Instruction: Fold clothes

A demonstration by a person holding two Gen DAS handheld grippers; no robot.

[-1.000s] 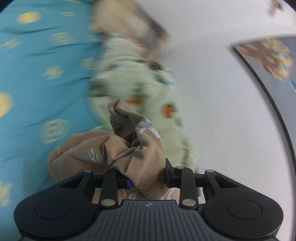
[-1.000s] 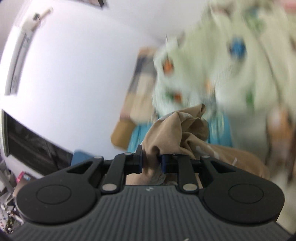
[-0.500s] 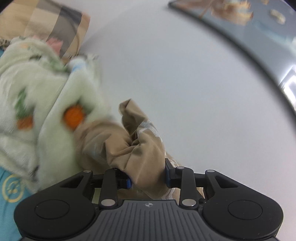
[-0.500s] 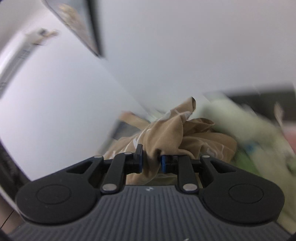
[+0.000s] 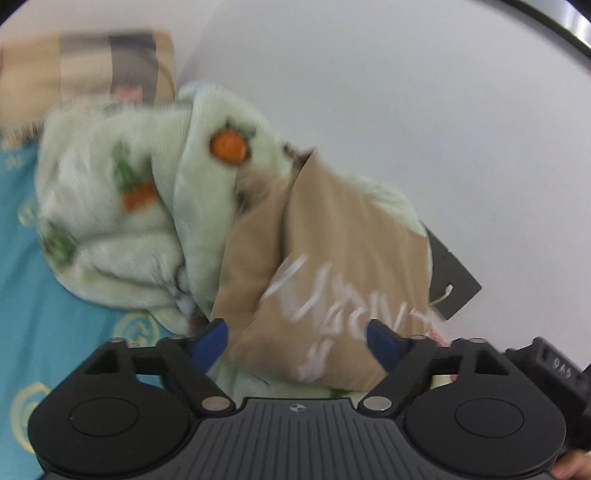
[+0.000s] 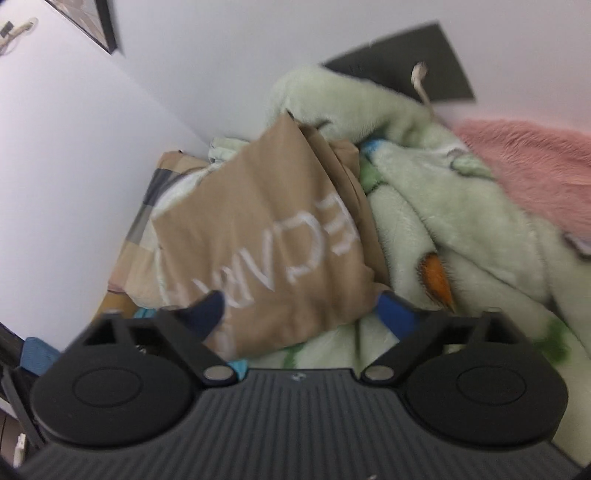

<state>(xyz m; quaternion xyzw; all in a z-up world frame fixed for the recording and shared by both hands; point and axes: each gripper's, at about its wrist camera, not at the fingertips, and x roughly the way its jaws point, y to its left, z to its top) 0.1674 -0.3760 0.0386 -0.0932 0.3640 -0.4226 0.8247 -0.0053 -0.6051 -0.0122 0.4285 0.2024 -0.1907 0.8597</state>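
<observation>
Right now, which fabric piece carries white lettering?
The tan garment, lying on the pale green carrot-print blanket. That blanket and the pink fleece have no lettering.

White walls [image 6: 92, 155] meet in a corner behind the bed. A dark-framed picture [image 6: 99, 26] hangs high. The teal sheet [image 5: 44, 314] carries yellow emblems.

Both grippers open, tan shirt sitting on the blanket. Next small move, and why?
Probably pull both grippers straight back. The left gripper and right gripper are both open, with the tan shirt lying folded, lettering up, against the green blanket. Neither one is holding it, so the shirt looks placed; backing off without brushing it should keep the fold intact.
</observation>
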